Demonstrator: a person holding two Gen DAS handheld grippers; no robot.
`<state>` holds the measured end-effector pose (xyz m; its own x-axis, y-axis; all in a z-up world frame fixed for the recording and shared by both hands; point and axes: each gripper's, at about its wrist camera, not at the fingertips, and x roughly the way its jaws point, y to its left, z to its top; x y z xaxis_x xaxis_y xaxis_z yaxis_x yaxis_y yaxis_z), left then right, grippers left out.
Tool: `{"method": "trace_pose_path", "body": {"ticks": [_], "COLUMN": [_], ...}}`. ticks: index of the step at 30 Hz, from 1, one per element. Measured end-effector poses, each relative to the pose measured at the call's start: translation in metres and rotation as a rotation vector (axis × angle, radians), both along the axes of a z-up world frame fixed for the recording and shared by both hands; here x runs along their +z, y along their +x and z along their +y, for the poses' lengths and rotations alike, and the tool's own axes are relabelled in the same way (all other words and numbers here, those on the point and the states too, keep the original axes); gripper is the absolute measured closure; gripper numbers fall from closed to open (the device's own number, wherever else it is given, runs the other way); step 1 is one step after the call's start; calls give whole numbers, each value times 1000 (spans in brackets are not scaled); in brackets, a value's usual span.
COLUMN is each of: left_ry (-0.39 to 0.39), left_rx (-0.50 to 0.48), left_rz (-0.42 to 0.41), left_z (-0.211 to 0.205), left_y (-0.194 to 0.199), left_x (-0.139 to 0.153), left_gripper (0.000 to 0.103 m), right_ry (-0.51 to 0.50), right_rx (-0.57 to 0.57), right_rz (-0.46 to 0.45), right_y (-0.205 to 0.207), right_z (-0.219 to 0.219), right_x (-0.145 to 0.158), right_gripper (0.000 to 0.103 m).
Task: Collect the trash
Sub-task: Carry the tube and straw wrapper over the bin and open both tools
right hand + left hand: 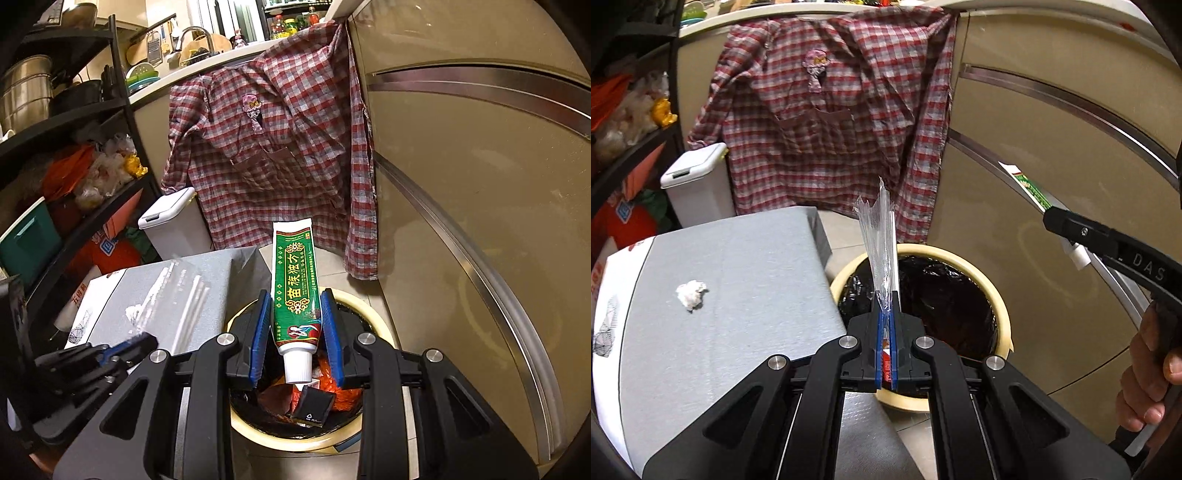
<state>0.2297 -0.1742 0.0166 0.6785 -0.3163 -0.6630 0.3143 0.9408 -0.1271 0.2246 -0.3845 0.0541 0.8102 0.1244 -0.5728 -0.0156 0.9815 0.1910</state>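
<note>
While both grippers are held above the bin, these findings are recorded.
Left gripper [885, 325]: jaws pressed together on a clear plastic wrapper [881, 243].
Right gripper [297, 325]: jaws part-open, clamped on a green tube [295, 291], cap nearest.
Bin [1001, 314]: cream-rimmed, black-lined, right of the grey box [738, 295].
Crumpled tissue [691, 294]: lying on the box.

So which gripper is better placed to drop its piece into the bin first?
Probably the right gripper: its green tube hangs cap-down over the bin. The left gripper holds its clear wrapper over the near rim.
</note>
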Motion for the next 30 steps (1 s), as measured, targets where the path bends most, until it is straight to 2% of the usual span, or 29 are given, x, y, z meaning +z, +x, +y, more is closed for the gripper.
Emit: {"method": "trace_pose_path", "body": {"ticks": [12,14,15,16,18,26,30], "left_ry": [-2,1,6,5,-1,-1,6], "left_rx": [-20,-20,-17,-15,-3,11,28], "left_rz": [51,57,62,63,58,49,23], "left_z": [-26,-28,-29,-27,-25,-10,17], "left_y": [23,26,27,28,29,21,4], "left_x": [-14,-15,-16,-16,-14,-10,1], "left_gripper": [100,99,93,90,86,86,86], "right_ry": [7,-2,-11,-11,2,22,25], "right_rx": [-5,-7,-18,-23,-27,-33,-22], "right_rz": [36,45,48,48,48,34,24], "right_y": [11,13,13,13,14,13,11], "right_z": [-8,-8,-9,-10,-13,-19,-13], "right_x": [-6,-8,-9,-9,-9,-9,-8], "right_gripper": [74,66,56,52,52,52,52]}}
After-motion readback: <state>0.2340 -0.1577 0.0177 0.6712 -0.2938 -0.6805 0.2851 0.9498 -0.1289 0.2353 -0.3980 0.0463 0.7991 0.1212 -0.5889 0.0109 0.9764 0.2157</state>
